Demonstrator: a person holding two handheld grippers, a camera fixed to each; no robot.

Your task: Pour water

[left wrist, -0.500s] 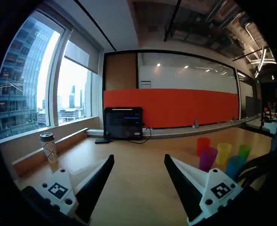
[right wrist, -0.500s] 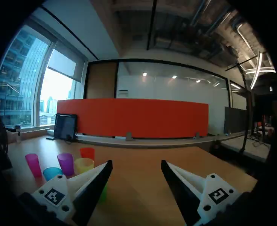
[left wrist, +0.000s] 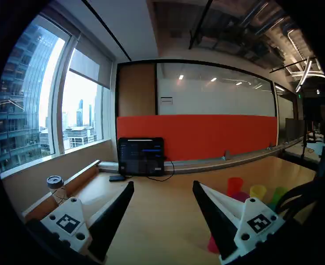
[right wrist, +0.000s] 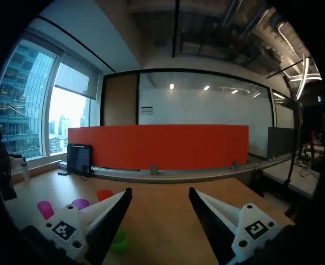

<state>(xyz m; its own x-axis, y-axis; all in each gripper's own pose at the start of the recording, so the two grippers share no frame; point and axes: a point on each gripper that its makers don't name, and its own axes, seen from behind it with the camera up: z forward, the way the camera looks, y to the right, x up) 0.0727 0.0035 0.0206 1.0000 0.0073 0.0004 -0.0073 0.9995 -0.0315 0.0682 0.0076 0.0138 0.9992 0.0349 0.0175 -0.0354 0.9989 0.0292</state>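
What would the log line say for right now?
left claw: open, empty | right claw: open, empty | orange cup: upright on table

Left claw point(left wrist: 162, 183) and right claw point(right wrist: 159, 190) tipped upward, coloured cups point(left wrist: 235, 185) now lower, partly behind the fingers point(left wrist: 224, 216), jar point(left wrist: 55, 182) lower

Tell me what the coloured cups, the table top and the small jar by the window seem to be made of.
Coloured cups: likely plastic, translucent and glossy; light glows through their tinted walls.
Table top: wood or wood-look laminate, smooth satin finish with soft reflections.
Small jar: probably clear glass with a dark lid; too small to be sure.
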